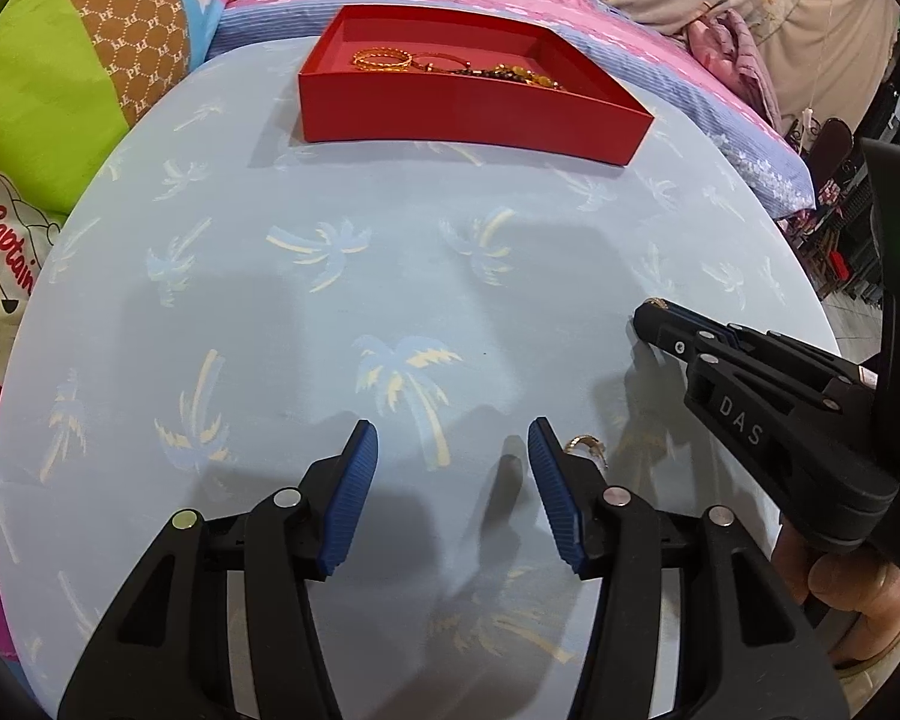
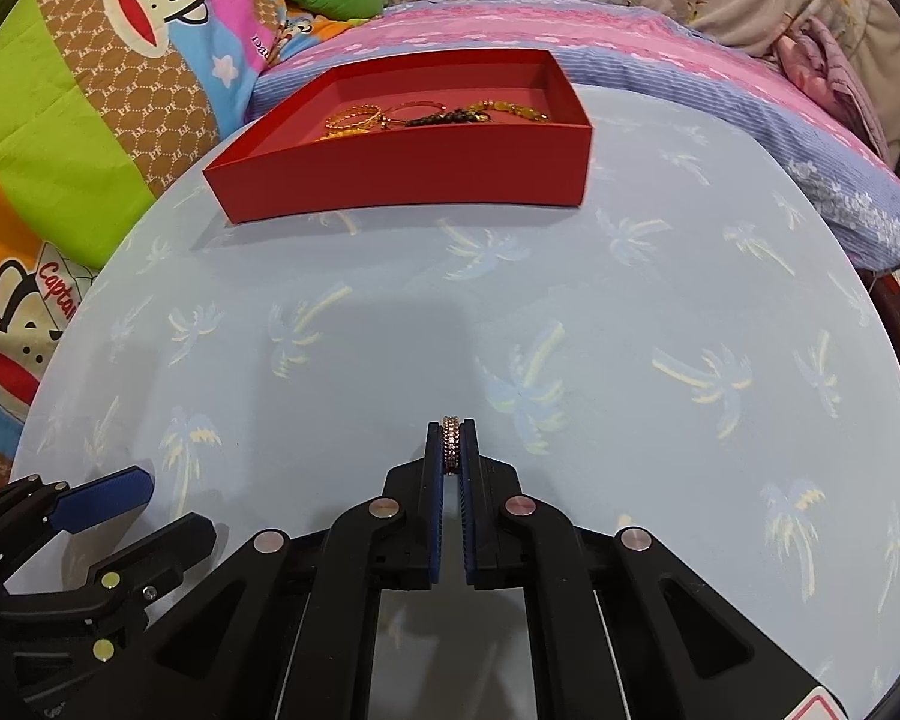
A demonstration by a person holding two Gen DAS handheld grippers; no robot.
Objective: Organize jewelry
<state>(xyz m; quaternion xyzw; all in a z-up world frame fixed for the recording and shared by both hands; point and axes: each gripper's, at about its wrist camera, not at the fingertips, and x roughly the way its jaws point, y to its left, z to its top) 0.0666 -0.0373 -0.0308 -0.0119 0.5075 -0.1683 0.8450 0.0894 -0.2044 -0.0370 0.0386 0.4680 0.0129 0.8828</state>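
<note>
Jewelry lies partly in the red box (image 1: pixel 474 114); an earring (image 1: pixel 582 443) sits on the table (image 1: pixel 270 312) touching the left gripper's (image 1: pixel 453 480) empty, parted fingers. Right view: the right gripper (image 2: pixel 450 447) pinches a ring (image 2: pixel 450 441) edgewise; carry it level, release low over the box.

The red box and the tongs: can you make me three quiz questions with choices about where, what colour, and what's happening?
1. Where is the red box?
A. At the far side of the round table
B. On the floor
C. Under a pillow

2. What colour are the pads on the left tongs?
A. Yellow
B. Blue
C. White

3. What are the right tongs doing?
A. Standing wide open
B. Pinching a ring
C. Holding the box

Answers:
1 A, it sits near the table's far edge.
2 B, both pads are blue.
3 B, the sparkly ring is squeezed between their tips.
</note>
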